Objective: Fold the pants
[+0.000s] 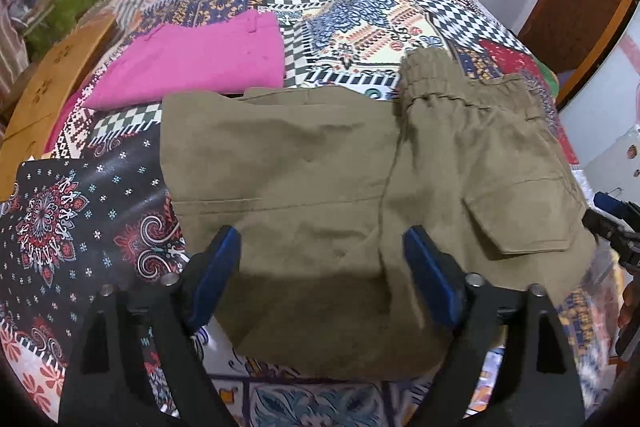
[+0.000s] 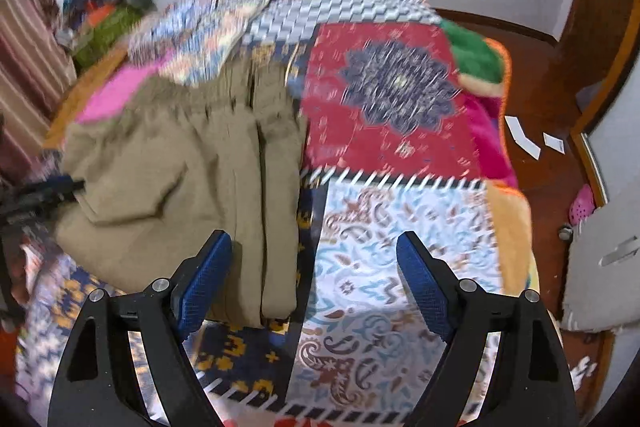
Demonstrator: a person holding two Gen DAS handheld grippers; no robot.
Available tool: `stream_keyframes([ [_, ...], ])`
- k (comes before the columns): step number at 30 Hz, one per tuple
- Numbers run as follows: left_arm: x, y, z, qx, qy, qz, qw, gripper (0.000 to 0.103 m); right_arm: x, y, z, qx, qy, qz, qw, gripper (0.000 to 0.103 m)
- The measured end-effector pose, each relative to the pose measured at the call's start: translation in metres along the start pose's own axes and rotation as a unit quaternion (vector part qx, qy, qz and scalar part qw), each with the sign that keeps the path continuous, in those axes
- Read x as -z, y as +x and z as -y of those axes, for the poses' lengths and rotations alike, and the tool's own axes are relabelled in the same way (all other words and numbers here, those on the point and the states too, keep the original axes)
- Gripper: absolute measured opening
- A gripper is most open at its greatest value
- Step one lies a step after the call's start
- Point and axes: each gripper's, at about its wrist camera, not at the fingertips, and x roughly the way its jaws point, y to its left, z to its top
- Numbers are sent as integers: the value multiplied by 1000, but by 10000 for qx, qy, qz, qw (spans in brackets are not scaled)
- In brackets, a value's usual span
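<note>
Patchwork bedspread [image 1: 360, 7] carries our folded khaki pants [image 1: 320, 179] beside pink pants [image 1: 192, 63]; we hold the left gripper [image 1: 322, 251] and right gripper [image 2: 314, 251] spread apart, gripping nothing.

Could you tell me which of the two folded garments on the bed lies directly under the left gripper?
The khaki pants, under the left gripper; the pink garment lies farther back.

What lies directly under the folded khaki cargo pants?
The folded khaki cargo pants rest on a colourful patchwork bedspread, which shows all around them. The part directly beneath is covered, so anything there stays unseen.
</note>
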Motion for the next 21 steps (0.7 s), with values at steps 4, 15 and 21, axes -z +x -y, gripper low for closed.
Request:
stream_keyframes([
  [4,4,-1,-6,28,-52,60,10000,94,5,9,9,41,90,-116,9999,83],
  [15,16,-52,-27,-1,-298,260,9992,91,9,-35,27,-150,466,91,9988,85],
  [21,48,-64,-24,464,-605,-101,9970,96,22,-42,13,-702,701,53,9951,85],
])
